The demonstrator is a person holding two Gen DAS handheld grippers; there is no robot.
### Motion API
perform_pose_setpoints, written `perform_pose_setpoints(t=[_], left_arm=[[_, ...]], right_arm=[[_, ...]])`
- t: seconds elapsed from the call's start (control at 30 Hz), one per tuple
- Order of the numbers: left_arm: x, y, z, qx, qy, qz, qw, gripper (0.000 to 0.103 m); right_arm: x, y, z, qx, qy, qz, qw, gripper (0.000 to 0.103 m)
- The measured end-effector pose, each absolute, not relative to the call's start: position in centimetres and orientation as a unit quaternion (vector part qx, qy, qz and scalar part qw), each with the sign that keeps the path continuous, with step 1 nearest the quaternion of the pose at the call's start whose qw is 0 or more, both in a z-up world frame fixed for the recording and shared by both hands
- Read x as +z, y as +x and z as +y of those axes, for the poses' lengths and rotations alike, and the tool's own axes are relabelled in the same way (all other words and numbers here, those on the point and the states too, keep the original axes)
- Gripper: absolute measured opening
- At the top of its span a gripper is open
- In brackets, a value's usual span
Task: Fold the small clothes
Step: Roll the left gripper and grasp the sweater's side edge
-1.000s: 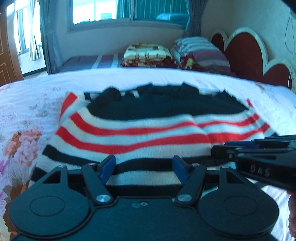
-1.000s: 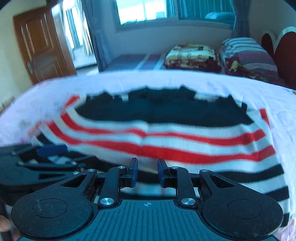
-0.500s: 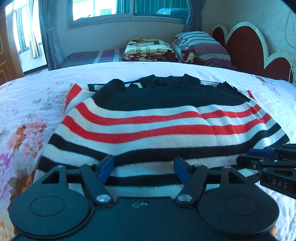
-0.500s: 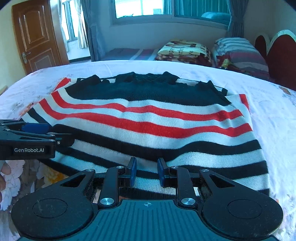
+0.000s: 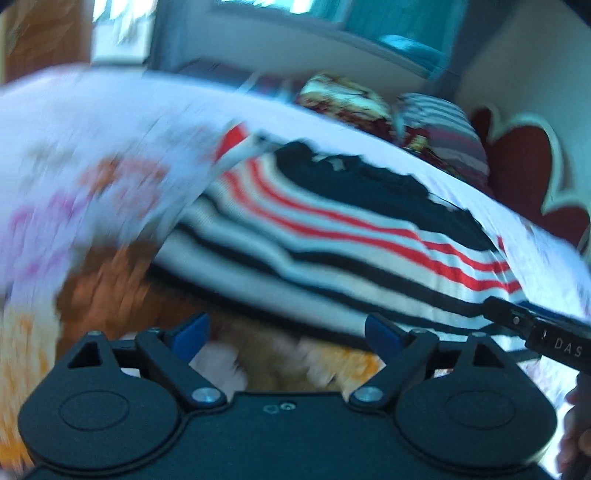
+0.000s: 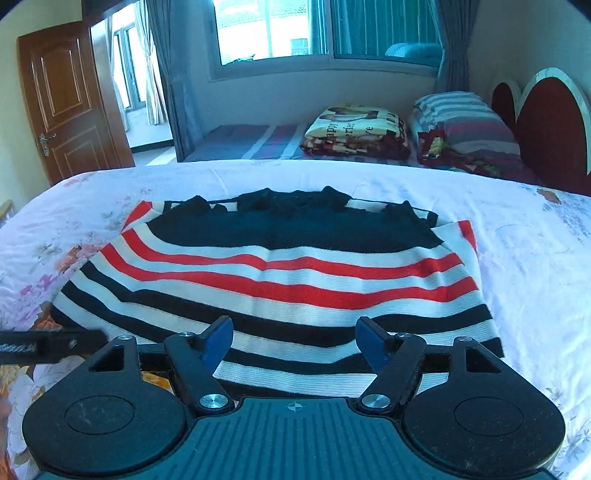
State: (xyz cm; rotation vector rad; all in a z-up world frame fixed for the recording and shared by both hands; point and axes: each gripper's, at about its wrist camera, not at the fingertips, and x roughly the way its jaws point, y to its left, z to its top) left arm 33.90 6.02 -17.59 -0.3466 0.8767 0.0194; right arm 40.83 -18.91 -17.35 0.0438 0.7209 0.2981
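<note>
A folded knit sweater [image 6: 280, 273] with black, white and red stripes lies flat on the floral bed sheet [image 6: 535, 251]. My right gripper [image 6: 293, 343] is open and empty, its blue pads just over the sweater's near hem. My left gripper [image 5: 286, 334] is open and empty, off the sweater's near left corner over the sheet; that view is blurred and tilted. The sweater also shows in the left wrist view [image 5: 351, 236]. The right gripper's arm [image 5: 535, 328] shows at the right there, and the left gripper [image 6: 48, 343] at the left edge of the right wrist view.
A folded blanket [image 6: 354, 129] and a striped pillow [image 6: 465, 122] lie on a second bed beyond. A red headboard [image 6: 550, 122] stands at the right, a wooden door [image 6: 66, 99] at the left, a window [image 6: 325, 29] behind.
My right gripper has opened and let go of the sweater's hem. My left gripper has swung left and back off the sweater. The sweater now lies flat on the bed.
</note>
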Motion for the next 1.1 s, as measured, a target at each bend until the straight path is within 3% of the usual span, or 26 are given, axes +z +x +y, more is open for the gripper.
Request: perform_pose_setpoints(t=[0.43, 0.7, 0.77, 0.8, 0.87, 0.97, 1.1], left_arm=[[-21.2, 35.8, 9.5, 0.016, -0.363, 0.365, 0.857, 0.093], [-22.4, 39.8, 9.6, 0.015, -0.4, 0.321, 0.858, 0.075], [-22.6, 40.2, 9.7, 0.016, -0.402, 0.316, 0.859, 0.06], [-22.8, 40.3, 9.7, 0.018, -0.407, 0.314, 0.858, 0.054], [-23.4, 40.3, 10.2, 0.025, -0.424, 0.315, 0.848, 0.027], [-24.0, 40.1, 10.6, 0.023, -0.436, 0.311, 0.844, 0.026], [-24.0, 40.2, 10.6, 0.019, -0.44, 0.31, 0.843, 0.022]], right_arm=[[-19.4, 43.7, -16.8, 0.148, 0.028, 0.348, 0.925, 0.073], [-19.7, 46.4, -17.2, 0.135, 0.035, 0.331, 0.933, 0.072], [-19.5, 46.6, -17.1, 0.133, 0.028, 0.321, 0.937, 0.071], [-19.4, 46.7, -17.0, 0.138, 0.026, 0.318, 0.938, 0.058], [-19.3, 46.7, -16.6, 0.148, 0.019, 0.315, 0.937, 0.038], [-20.5, 47.0, -15.6, 0.157, 0.007, 0.333, 0.93, 0.026], [-22.3, 46.3, -14.7, 0.164, -0.034, 0.324, 0.931, 0.026]])
